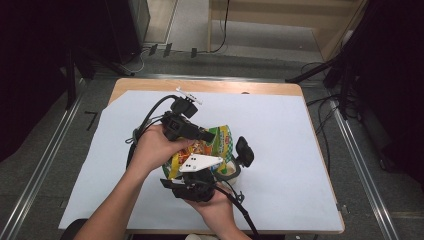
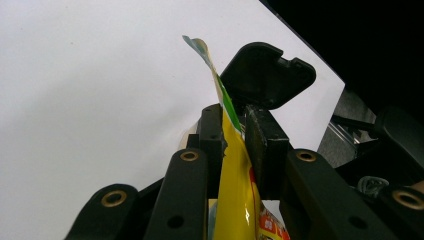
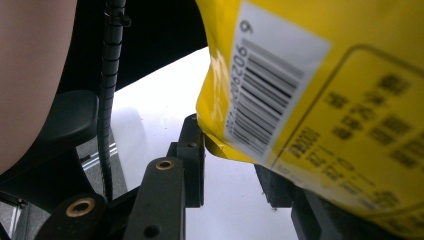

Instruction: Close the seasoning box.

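Snack bag (image 1: 220, 142) is pinched at its top by the left gripper (image 2: 235, 135) and gripped lower by the right gripper (image 3: 235, 170) (likely to tear it open).

Black grippers, brass-ringed screws, ribbed black cable (image 3: 109, 90), grey three-cornered plate (image 1: 200, 162)

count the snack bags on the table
1. A yellow snack bag sits mid-table over the white sheet, pinched by the left claw and touching the right claw. A white cup lies beside it; anything beneath is hidden.
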`<state>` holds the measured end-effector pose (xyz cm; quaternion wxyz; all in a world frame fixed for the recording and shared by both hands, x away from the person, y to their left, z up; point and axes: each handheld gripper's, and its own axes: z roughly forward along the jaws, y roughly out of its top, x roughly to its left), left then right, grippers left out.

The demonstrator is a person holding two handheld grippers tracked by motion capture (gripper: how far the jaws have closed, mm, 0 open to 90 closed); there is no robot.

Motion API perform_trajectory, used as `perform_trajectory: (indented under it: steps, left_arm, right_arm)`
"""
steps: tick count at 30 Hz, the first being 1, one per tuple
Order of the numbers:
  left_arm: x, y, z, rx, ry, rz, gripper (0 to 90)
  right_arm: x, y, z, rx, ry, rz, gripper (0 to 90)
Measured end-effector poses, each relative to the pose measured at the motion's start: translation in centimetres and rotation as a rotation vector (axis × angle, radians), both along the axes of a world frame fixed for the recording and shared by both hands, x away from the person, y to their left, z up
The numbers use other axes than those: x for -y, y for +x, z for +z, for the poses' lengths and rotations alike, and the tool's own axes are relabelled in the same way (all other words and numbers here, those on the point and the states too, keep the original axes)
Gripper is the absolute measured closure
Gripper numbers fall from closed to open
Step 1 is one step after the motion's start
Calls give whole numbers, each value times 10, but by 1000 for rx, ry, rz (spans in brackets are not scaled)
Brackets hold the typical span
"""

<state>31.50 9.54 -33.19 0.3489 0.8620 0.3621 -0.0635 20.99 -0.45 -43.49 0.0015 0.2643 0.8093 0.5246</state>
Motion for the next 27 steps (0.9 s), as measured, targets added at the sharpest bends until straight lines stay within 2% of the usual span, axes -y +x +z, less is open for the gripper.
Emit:
perform_trajectory:
  steps: [8, 15, 24, 27]
  left_arm:
    - [-3, -1, 0, -9, -3, 1, 794]
    - [-3, 1, 0, -5, -11, 11, 791]
    - [-3, 1, -2, -4, 1, 11, 790]
    - [-3, 0, 0, 1, -3, 8, 792]
  right_arm:
    - [-1, 0, -4, 0, -5, 1, 679]
    - [0, -1, 3, 2, 16, 10, 677]
    - [-1, 1, 1, -1, -11, 14, 676]
    - [-1, 1, 1, -1, -7, 16, 676]
